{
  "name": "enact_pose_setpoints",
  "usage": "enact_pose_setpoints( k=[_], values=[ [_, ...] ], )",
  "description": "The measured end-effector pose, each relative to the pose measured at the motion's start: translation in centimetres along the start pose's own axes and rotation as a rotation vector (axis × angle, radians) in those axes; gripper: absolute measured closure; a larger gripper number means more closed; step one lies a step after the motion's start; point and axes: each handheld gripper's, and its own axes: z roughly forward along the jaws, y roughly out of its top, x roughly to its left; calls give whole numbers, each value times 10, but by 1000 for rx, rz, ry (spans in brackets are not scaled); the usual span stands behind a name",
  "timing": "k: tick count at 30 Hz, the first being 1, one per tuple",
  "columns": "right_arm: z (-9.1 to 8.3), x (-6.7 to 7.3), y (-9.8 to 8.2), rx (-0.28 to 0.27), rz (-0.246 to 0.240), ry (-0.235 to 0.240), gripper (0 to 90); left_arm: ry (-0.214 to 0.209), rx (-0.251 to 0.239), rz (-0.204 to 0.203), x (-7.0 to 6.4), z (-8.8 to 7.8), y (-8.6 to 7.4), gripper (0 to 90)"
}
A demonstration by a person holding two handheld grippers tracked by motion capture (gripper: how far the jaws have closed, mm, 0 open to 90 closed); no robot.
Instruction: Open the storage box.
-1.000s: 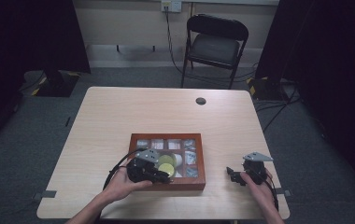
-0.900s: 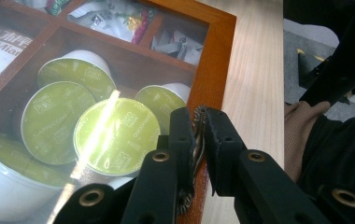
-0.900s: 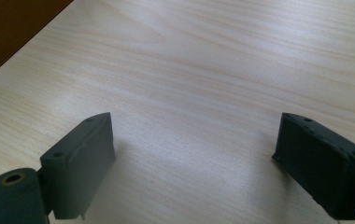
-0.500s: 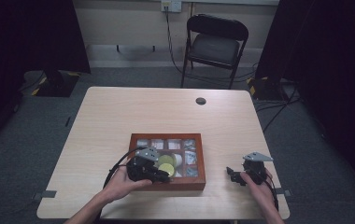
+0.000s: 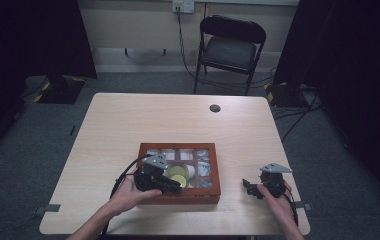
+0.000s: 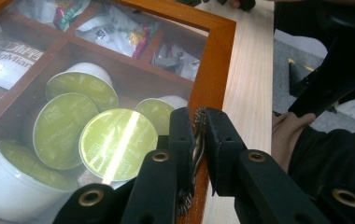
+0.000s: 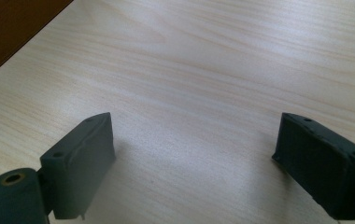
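One big pale wooden table [image 5: 128,130] holds a red-brown wooden box [image 5: 180,194] near the person's edge, a bit left of the middle. The box has a clear glass lid [image 6: 63,70], and you can look through it into little rooms made by wooden walls. Some rooms hold small paper packets [image 6: 115,30]. One room holds white cups with round green tops [image 6: 112,142]. The left gripper [image 5: 160,184] lies over the near front part of the box, held by the left hand [image 5: 128,195]. In the left gripper view its two black jaws are squeezed almost together on a small metal latch [image 6: 198,140] at the front edge of the lid. The right gripper [image 5: 258,189] sits on the bare table to the right of the box, well apart from it. Its jaws stand wide open, with just wood between them.
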Motion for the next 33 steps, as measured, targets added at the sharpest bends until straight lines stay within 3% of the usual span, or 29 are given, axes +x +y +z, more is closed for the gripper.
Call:
enact_pose_setpoints(
  k=[9,14,21,26,33],
  values=[
    [0,0,0,1,0,2,109,2,-4,-17,0,-2,3,816],
    [0,0,0,1,-1,2,109,-6,-41,-31,1,-9,9,815],
    [0,0,0,1,-1,2,108,-12,-22,-31,2,-15,16,815],
    [0,0,0,1,-1,2,107,-20,-53,-31,4,-22,22,815],
    [0,0,0,2,-2,2,107,-30,-48,-45,6,-25,28,816]
  ],
)
